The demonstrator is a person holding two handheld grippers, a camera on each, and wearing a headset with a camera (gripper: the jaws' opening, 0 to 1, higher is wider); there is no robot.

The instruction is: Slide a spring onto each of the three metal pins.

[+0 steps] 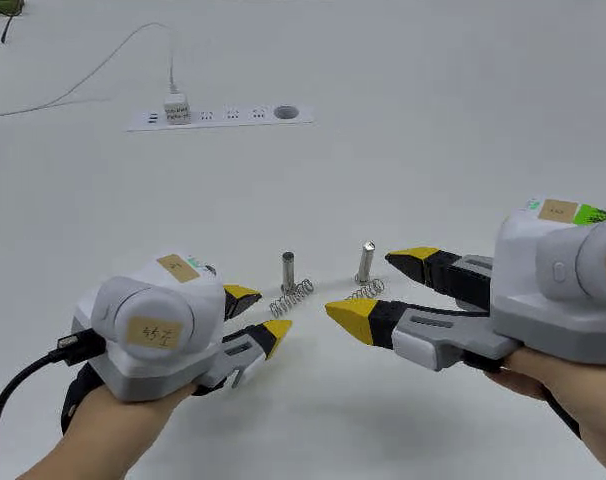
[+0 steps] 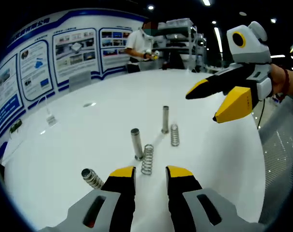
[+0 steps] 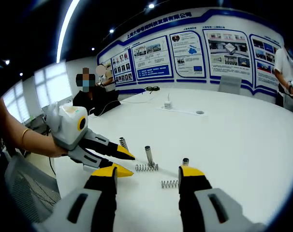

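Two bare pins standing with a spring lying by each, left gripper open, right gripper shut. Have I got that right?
No: the right gripper is open too, jaws spread and empty, as the right gripper view shows. The rest holds: nearer pin and farther pin bare, springs beside them, left gripper open.

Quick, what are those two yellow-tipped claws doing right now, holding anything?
Left gripper: open, holding nothing.
Right gripper: open, holding nothing.

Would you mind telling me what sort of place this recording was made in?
Probably a company showroom or lab: blue-trimmed display boards line the wall, and people are at a big white table.
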